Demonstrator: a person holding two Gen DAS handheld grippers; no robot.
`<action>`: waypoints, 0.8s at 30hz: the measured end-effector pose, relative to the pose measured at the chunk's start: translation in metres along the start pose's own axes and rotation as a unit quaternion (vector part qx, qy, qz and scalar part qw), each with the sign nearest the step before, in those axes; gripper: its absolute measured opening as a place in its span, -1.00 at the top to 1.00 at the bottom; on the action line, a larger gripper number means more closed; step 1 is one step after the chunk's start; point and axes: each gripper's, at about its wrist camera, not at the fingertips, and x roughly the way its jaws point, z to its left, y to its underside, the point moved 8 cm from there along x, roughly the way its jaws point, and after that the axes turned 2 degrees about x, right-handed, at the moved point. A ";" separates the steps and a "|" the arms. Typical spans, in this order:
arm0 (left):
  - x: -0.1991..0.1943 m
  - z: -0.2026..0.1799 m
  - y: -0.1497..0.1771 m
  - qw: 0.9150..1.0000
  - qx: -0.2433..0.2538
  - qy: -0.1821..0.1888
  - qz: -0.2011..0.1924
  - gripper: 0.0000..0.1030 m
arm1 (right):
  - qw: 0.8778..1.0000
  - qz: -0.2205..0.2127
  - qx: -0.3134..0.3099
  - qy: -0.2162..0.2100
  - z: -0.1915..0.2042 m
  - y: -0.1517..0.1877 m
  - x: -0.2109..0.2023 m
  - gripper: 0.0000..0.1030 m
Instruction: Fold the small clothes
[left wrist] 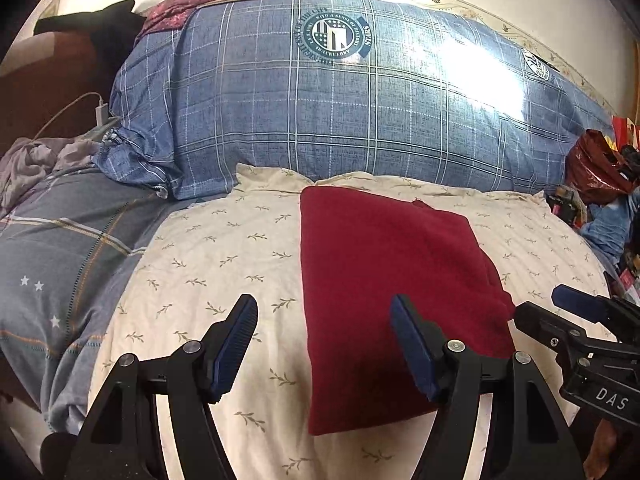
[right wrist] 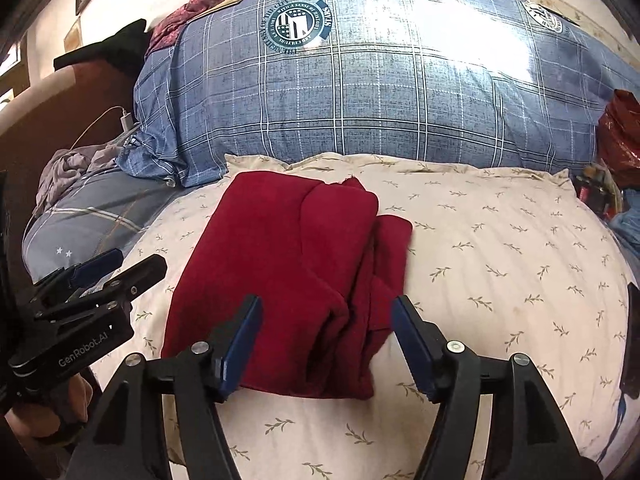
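A dark red garment lies folded into a long block on a cream pillow printed with small leaf sprigs. My left gripper hovers open over the garment's near left edge, its jaws wide apart with nothing between them. In the right wrist view the same red garment shows bunched folds along its right side. My right gripper is open above its near end, pads clear of the cloth. Each gripper appears in the other's view: the right gripper at the right edge, the left gripper at the left.
A large blue plaid quilt is piled behind the pillow. A grey-blue starred cover and crumpled grey cloth lie to the left with a charger cable. A dark red bag and clutter sit at the right.
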 end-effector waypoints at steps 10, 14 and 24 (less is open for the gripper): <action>-0.003 0.002 0.001 1.000 0.001 -0.003 0.002 -0.33 | 1.000 0.005 -0.008 0.000 0.008 0.008 0.000 -0.42; -0.001 0.003 0.001 1.000 0.000 -0.006 0.004 -0.33 | 1.000 0.011 -0.003 -0.002 0.008 0.011 0.002 -0.42; 0.003 0.001 0.002 1.000 0.011 -0.016 0.004 -0.33 | 1.000 0.015 0.001 -0.005 0.009 0.012 0.005 -0.43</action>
